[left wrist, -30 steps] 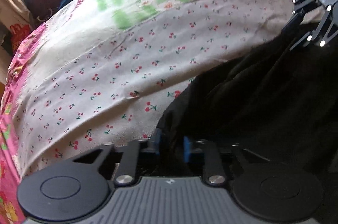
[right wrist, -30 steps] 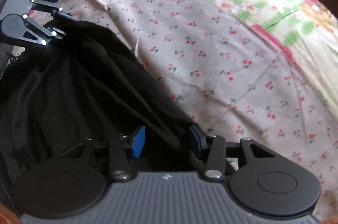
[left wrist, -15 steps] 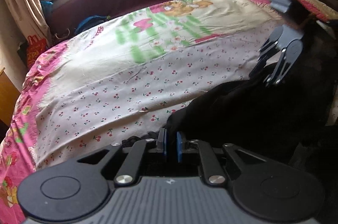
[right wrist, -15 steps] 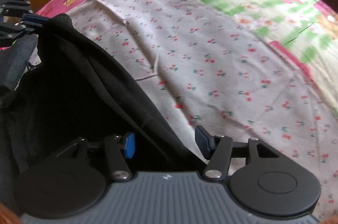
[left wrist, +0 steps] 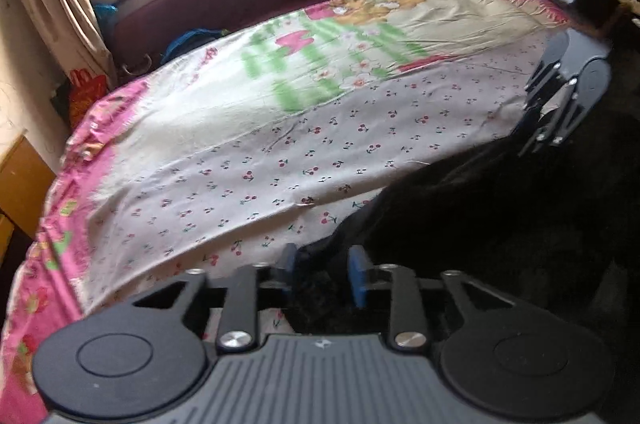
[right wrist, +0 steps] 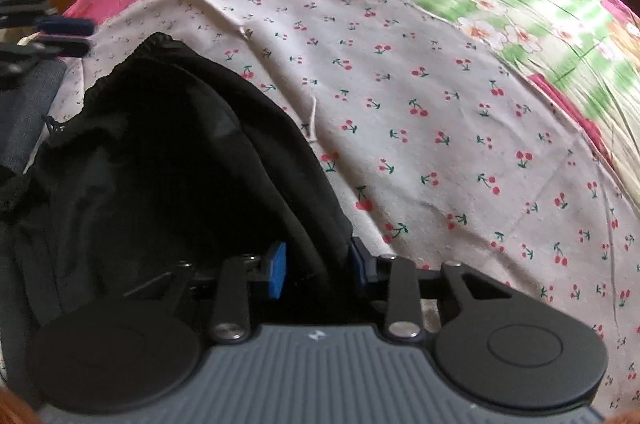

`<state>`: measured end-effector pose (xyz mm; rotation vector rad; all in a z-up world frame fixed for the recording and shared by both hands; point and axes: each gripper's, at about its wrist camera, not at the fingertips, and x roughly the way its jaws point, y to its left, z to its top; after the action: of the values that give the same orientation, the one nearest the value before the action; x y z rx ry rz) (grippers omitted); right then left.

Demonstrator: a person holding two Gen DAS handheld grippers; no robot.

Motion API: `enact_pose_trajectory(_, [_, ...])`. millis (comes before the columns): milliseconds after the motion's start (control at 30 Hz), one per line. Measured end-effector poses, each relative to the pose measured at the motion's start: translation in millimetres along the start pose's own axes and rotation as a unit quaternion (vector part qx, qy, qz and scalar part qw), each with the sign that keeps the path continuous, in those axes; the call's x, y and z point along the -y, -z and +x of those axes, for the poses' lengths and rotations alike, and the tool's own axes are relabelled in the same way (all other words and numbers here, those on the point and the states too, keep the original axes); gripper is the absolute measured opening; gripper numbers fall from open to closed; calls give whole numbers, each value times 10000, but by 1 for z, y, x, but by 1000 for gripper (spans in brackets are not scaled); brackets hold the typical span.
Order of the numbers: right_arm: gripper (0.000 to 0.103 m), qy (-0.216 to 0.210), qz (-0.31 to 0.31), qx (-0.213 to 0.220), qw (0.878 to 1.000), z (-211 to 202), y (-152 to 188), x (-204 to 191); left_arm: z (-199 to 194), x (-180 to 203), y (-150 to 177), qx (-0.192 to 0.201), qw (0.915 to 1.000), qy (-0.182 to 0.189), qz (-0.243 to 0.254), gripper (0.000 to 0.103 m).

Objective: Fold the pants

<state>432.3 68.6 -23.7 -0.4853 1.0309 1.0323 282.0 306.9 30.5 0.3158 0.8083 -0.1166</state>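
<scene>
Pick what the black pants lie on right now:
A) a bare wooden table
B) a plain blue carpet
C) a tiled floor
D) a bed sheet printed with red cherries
D: the pants are bunched on the white sheet dotted with small red cherries, which spreads across the bed in both wrist views.
</scene>
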Motion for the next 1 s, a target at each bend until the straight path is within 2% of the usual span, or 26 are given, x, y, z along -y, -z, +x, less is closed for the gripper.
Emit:
enact_pose_trajectory(67, [52, -73, 81, 62, 9999, -3, -4, 6, 14, -7, -3, -74, 9998, 157, -20, 58])
enact_pose_trajectory(133, [59, -266, 201, 273, 9991, -6, -7, 13, 31, -17, -5, -211, 9993, 278, -153, 64])
enact_pose_trajectory(200, [60, -281, 368, 343, 9983, -2, -9, 22, 50, -25, -1, -494, 9973, 456, -305, 64])
enact_pose_trajectory(267, [59, -106, 307, 82, 9994, 14, -9, 20, 69, -27, 5, -809, 9949, 534, -268, 65])
enact_pose_trajectory(300, [60, 1, 216, -74, 9997, 26, -7, 17, 81, -24, 8, -974, 9943, 403, -171, 65])
enact_pose_trajectory(333, [59, 114, 133, -87, 9998, 33, -5, 13, 88, -21, 11, -1075, 9939, 254, -58, 70])
enact_pose_trajectory(400, [55, 282, 103, 42, 9995, 39, -3, 6, 97, -16, 13, -1131, 9935, 74, -28, 69])
enact_pose_trajectory(433, [44, 299, 157, 89, 9994, 39, -3, 5, 96, -15, 12, -1104, 9939, 4, -67, 65])
enact_pose_trajectory(467, [21, 299, 242, 121, 9992, 37, -4, 4, 94, -14, 11, -1066, 9942, -70, -78, 62])
enact_pose_trajectory(500, [8, 308, 351, 123, 9988, 34, -5, 5, 89, -12, 10, -1012, 9947, -138, -72, 54])
enact_pose_trajectory(533, [4, 312, 426, 123, 9985, 30, -7, 5, 86, -12, 9, -986, 9950, -160, -87, 47])
enact_pose_trajectory(633, [3, 466, 342, 357, 9977, 8, -8, -8, 69, -9, 3, -802, 9963, -299, -68, 40])
enact_pose_trajectory(767, [3, 578, 265, 846, 9944, -38, -2, -31, 25, -11, 0, -276, 9980, -533, -201, 37])
enact_pose_trajectory(867, [4, 510, 207, 1219, 9910, -81, 18, -58, -27, -6, 16, 157, 9974, -608, -343, 34])
enact_pose_trajectory(1000, [4, 131, 215, 1367, 9903, -126, 63, -116, -102, 18, 58, 528, 9955, -604, -511, 34])
